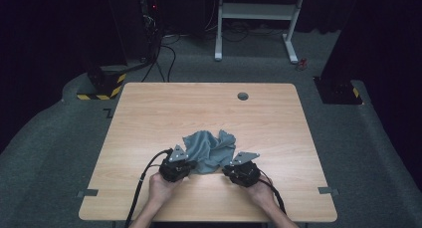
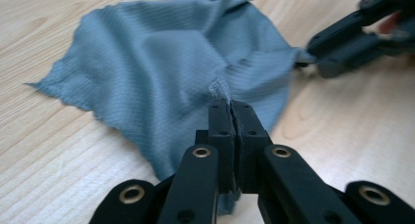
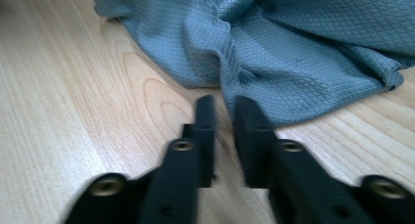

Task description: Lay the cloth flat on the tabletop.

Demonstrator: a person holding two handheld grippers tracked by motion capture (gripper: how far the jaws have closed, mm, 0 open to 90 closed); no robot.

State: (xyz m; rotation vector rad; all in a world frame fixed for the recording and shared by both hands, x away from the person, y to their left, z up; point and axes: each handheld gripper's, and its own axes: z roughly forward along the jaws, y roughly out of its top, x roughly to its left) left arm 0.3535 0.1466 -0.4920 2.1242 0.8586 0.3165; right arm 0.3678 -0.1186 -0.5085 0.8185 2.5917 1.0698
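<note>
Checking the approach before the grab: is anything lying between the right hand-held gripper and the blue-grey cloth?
Nothing visible. Bare wooden table runs from the right hand-held gripper to the edge of the blue-grey cloth.

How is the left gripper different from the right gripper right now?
The left gripper is shut, pinching the blue-grey cloth by its frayed edge; the right gripper has a narrow gap, with the bare wooden table showing between its jaws. The left gripper's tips hold cloth; the right gripper's tips sit just at its edge. Both are black, hand-held and aimed at the same cloth.
</note>
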